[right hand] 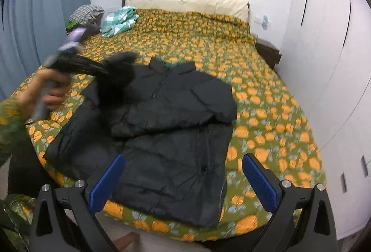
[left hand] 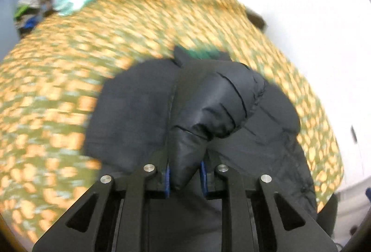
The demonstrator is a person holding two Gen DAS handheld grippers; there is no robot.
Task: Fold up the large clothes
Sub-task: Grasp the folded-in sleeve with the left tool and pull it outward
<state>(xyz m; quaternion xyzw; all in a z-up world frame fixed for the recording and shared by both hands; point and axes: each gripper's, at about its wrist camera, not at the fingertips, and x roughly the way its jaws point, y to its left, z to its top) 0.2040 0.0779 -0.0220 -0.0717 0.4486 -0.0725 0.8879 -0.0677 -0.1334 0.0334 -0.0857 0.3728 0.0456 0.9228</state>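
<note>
Left wrist view: our left tongs [left hand: 185, 176] clench the black jacket's sleeve [left hand: 208, 110]; our right tongs [right hand: 183, 180] gape released above the jacket [right hand: 162, 127] on the bed [right hand: 266, 113].

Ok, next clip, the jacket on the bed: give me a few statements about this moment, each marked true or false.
1. The left gripper is shut on a sleeve of the black jacket. True.
2. The right gripper holds the jacket's hem. False: its jaws stand open and hold nothing.
3. The jacket lies on a bedspread with an orange flower print. True.
4. The jacket is bright red. False: it is black.
5. A green-and-white checked cloth lies near the head of the bed. True.
</note>
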